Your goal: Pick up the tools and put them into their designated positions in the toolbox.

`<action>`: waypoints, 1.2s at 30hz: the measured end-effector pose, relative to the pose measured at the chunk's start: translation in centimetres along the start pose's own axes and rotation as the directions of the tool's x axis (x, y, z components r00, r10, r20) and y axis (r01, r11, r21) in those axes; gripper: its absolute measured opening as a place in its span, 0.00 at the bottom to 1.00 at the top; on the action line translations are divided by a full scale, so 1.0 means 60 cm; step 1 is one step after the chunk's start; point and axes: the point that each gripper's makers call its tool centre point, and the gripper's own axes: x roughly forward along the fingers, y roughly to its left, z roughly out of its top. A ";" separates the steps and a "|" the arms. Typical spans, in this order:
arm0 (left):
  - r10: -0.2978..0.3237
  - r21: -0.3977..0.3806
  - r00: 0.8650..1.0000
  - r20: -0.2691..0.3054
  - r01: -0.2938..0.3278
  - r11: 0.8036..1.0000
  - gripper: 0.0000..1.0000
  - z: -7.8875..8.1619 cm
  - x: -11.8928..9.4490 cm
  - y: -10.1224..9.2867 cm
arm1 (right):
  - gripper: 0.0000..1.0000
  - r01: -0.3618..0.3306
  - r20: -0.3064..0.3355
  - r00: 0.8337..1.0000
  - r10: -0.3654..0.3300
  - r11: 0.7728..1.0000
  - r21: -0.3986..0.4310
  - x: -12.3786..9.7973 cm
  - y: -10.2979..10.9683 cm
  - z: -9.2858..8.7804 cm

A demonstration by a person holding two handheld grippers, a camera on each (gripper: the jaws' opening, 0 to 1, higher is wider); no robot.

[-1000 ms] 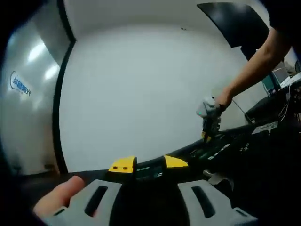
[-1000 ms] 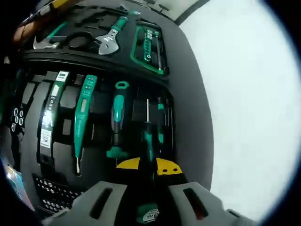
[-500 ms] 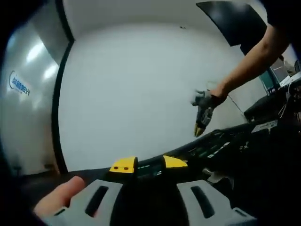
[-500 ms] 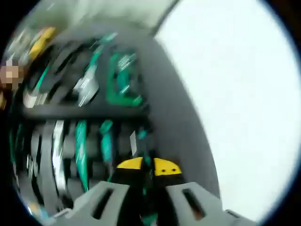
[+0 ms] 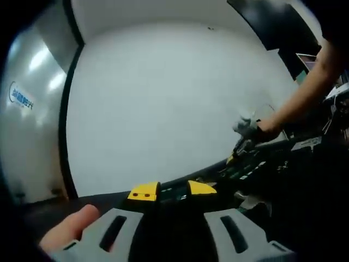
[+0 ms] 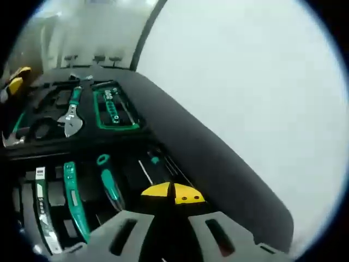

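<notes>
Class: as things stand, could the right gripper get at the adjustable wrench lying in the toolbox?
Probably yes. The adjustable wrench lies uncovered in the toolbox, ahead of the right gripper, with nothing above it.

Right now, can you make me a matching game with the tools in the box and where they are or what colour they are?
Things:
1. adjustable wrench
2. green tray
3. screwdriver with a ring end
4. right gripper

Places and colours:
A. yellow tips pressed together
B. in the lower row of the toolbox, green and dark handle
C. in the upper part, silver head
D. right of the wrench, bright green rim

Pairs: 1-C, 2-D, 3-B, 4-A
</notes>
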 end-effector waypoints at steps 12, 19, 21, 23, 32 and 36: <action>-0.005 0.004 0.999 -0.033 0.005 1.000 0.20 -0.011 0.003 -0.003 | 0.00 0.059 0.119 0.988 -0.103 0.943 0.327 -0.061 -0.047 0.026; -0.004 -0.034 0.994 -0.108 0.001 0.999 0.08 -0.005 0.029 -0.017 | 0.00 0.251 0.141 0.936 -0.323 0.892 0.375 -0.089 -0.109 0.004; -0.066 -0.090 0.990 -0.123 0.055 0.994 0.06 0.037 0.069 -0.053 | 0.00 0.257 0.128 0.940 -0.316 0.903 0.344 -0.076 -0.087 -0.013; -0.116 -0.014 0.977 -0.178 0.116 0.993 0.06 0.061 0.126 -0.090 | 0.00 0.319 0.146 0.918 -0.369 0.904 0.283 -0.076 -0.093 -0.018; -0.357 -0.155 0.823 -0.442 0.322 0.934 0.03 -0.080 0.382 -0.222 | 0.00 0.307 0.151 0.921 -0.358 0.909 0.282 -0.067 -0.081 -0.016; -0.381 -0.199 0.793 -0.475 0.325 0.925 0.03 -0.105 0.400 -0.256 | 0.00 0.300 0.141 0.925 -0.353 0.905 0.300 -0.061 -0.083 -0.020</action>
